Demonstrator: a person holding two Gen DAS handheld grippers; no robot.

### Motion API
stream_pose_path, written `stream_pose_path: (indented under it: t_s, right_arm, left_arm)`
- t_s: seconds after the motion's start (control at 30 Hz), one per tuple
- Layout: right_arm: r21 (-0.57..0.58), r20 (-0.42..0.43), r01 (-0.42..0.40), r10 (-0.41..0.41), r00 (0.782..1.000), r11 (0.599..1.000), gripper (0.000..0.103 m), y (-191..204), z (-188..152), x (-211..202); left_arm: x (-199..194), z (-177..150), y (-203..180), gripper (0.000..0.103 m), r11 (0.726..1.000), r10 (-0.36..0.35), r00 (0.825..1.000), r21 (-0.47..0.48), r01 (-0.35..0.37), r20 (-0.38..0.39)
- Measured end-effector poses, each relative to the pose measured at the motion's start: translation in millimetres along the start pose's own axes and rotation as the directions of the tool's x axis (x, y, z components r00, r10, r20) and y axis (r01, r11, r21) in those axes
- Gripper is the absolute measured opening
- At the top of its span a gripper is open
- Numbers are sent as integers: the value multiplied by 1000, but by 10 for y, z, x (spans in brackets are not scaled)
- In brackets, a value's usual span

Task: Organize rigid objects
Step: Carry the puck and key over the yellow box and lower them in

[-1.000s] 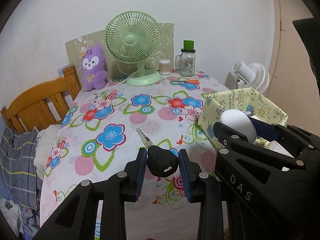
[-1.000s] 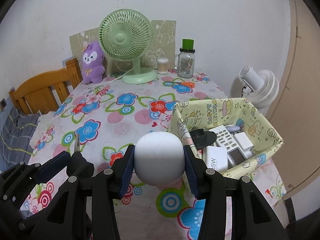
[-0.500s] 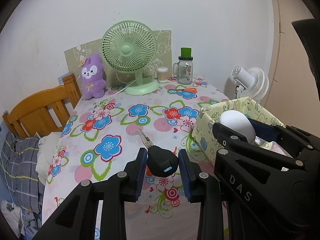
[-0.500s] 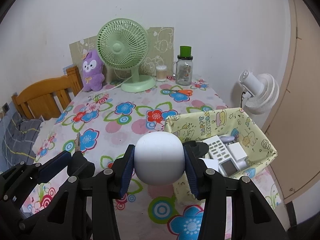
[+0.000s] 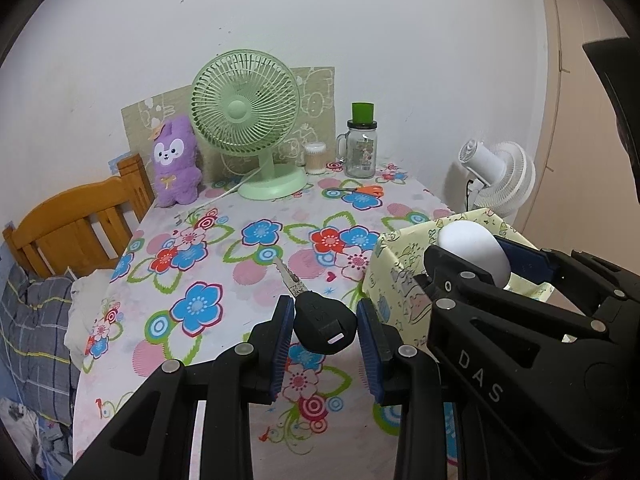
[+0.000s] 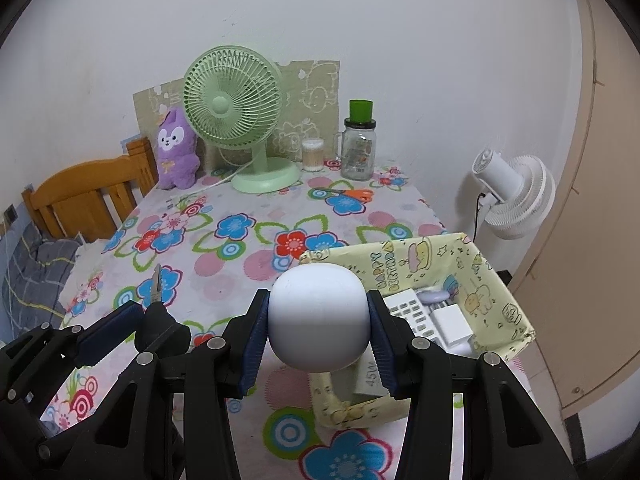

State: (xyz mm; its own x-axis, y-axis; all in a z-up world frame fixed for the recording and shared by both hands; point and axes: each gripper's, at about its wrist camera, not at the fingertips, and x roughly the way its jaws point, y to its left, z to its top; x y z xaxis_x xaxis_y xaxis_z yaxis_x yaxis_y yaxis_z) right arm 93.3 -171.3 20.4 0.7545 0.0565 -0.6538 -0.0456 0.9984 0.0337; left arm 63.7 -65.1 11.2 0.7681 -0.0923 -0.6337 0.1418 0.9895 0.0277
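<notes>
- The left gripper [image 5: 326, 330] was clamped on the black head of a car key [image 5: 324, 323], held above the floral tablecloth [image 5: 256, 264] with the metal blade pointing forward toward the far end of the table.
- The right gripper [image 6: 318, 330] was clamped on a white rounded object [image 6: 318, 316], held above the near left corner of the yellow patterned box [image 6: 496, 304].
- The box stood at the right edge of the table and held a white remote [image 6: 410, 314], a white adapter block [image 6: 452, 322] and other small items only partly visible.
- At the far end stood a green desk fan [image 6: 232, 116], a purple plush toy [image 6: 176, 152], a glass jar with a green lid [image 6: 360, 144] and a cotton swab container [image 6: 313, 155].
- Orange-handled scissors [image 6: 348, 194] lay flat near the jar.
- A white fan [image 6: 516, 196] stood beyond the table's right edge; a wooden chair [image 6: 88, 196] stood on the left.
</notes>
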Motion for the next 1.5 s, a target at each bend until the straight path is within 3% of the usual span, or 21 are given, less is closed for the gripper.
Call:
stream_pose_path:
  t_s: [1.5]
  right_arm:
    - [119, -58, 99, -92, 994, 988, 50, -1047, 20, 249]
  left_arm:
    - [461, 271, -956, 32, 985, -91, 994, 140, 99, -59]
